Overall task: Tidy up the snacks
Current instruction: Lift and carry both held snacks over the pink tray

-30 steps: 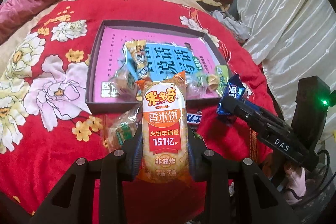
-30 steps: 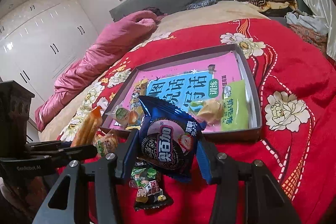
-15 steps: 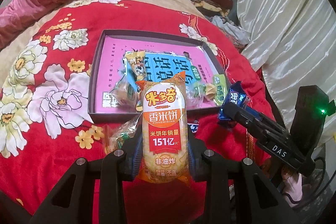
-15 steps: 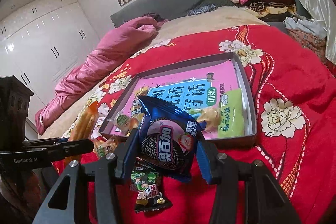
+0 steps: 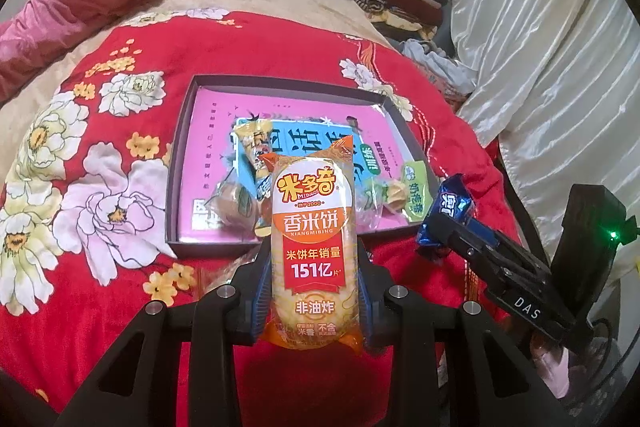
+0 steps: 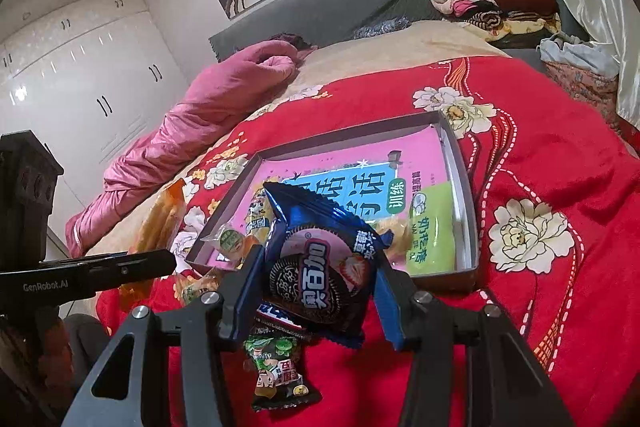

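blue cookie packet point(image 6: 320, 267) in right gripper point(image 6: 320, 291)

1. The left gripper point(image 5: 314, 267) was closed on an upright rice cracker pack point(image 5: 312, 247).
2. The right gripper point(image 6: 320, 287), near on the right, clamped a blue cookie packet point(image 6: 320, 267).

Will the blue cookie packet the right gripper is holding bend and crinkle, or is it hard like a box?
The blue foil cookie packet probably crinkles: its sealed ends look creased and bent. The middle may stay firmer, since it stands upright between the right gripper fingers without drooping. The glossy wrapper could be a bit slippery.
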The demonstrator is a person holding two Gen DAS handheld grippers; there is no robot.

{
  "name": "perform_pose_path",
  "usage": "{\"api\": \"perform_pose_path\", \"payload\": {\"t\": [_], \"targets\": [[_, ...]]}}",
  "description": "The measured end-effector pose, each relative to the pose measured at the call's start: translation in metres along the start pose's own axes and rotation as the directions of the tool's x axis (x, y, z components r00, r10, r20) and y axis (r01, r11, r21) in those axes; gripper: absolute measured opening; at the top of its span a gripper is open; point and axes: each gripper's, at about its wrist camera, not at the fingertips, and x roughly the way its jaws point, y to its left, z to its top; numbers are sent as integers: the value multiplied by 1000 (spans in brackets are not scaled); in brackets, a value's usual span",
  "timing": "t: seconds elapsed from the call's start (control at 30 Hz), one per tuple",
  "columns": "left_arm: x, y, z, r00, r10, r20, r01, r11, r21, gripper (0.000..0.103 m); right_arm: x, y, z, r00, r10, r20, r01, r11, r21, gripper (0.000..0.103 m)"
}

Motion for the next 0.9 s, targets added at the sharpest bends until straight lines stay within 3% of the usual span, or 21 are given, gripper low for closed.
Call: {"api": "perform_pose_path", "payload": {"t": [0.9], "targets": [[20, -2, 28, 1000, 6, 19, -6, 1000, -15, 36, -10, -21, 17, 996, -53, 69, 51, 998, 31, 51]]}}
